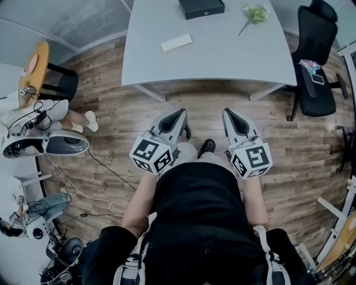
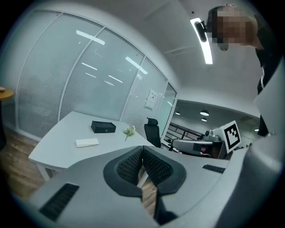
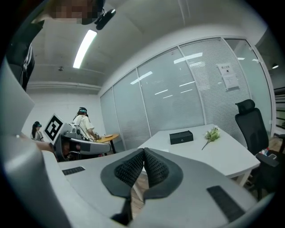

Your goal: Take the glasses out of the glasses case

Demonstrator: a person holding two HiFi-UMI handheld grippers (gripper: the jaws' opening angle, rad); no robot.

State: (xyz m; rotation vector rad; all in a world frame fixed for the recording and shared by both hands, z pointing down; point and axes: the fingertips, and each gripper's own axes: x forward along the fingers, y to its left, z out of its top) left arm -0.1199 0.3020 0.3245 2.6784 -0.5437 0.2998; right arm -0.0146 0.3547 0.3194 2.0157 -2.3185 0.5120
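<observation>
You keep left gripper (image 1: 179, 113) and right gripper (image 1: 230, 113) near your waist, jaws together, empty, glasses case (image 1: 201, 8) well apart: likely pre-approach.

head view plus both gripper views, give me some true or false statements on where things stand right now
1. The black case lies closed on the table. True.
2. The left gripper grips the case. False: its jaws are together on nothing, short of the table.
3. The right gripper is shut and empty. True.
4. In the head view the flower sprig lies left of the case. False: it lies to the right; the flat white item is on the left.
5. A black office chair stands at the table's right in the head view. True.
</observation>
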